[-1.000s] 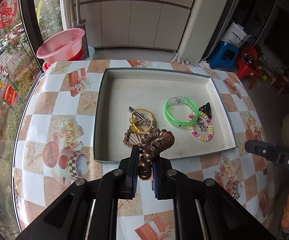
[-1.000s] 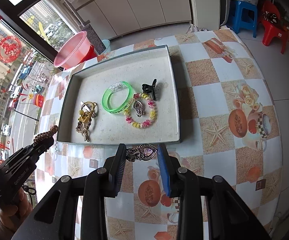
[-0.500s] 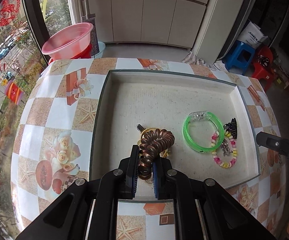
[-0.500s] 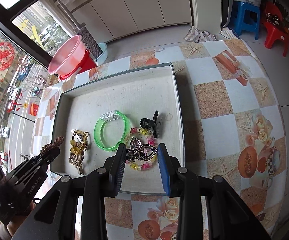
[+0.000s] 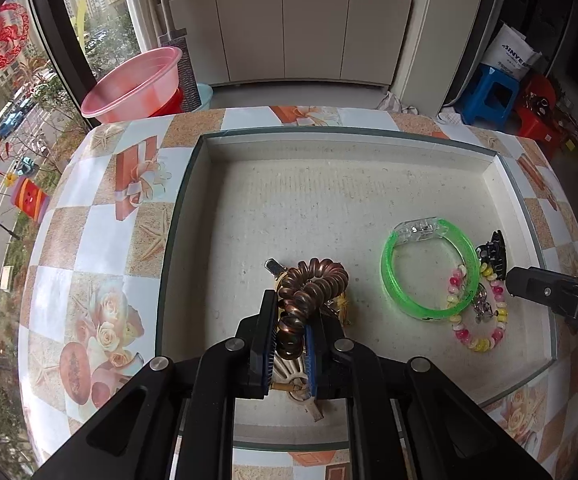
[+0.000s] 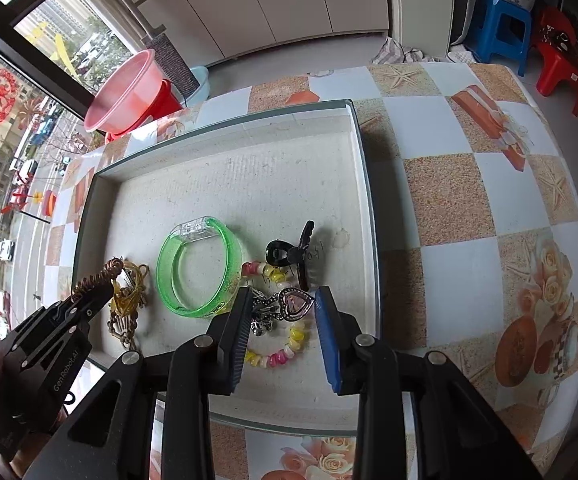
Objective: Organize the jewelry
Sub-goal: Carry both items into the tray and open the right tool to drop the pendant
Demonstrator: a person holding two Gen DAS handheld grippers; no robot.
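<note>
- We hold our left gripper over the near part of the tray, its fingers clamped on a brown coil tie.
- The coil tie sticks up and forward from the fingers, above the tray floor, not lying on it.
- Under that coil, on the tray floor, lies a gold tangle of yellow cord and beads, partly hidden in the left view.
- We hold our right gripper over the tray's near right corner, with a heart charm spanning the gap between its fingers.
- The charm's chain end touches the left finger and the heart tip reaches the blue pad, so the fingers grip it at a wide spacing.
- A green bangle lies flat on the tray floor, right of the gold tangle.
- A bead bracelet in pink and yellow lies just beside the bangle, overlapping its right edge.
- A black clip rests on the tray floor at the far side of the bead bracelet, touching it.
- The tray sits on the checked desk; a pink basin stands beyond the desk, far left of the tray.
</note>
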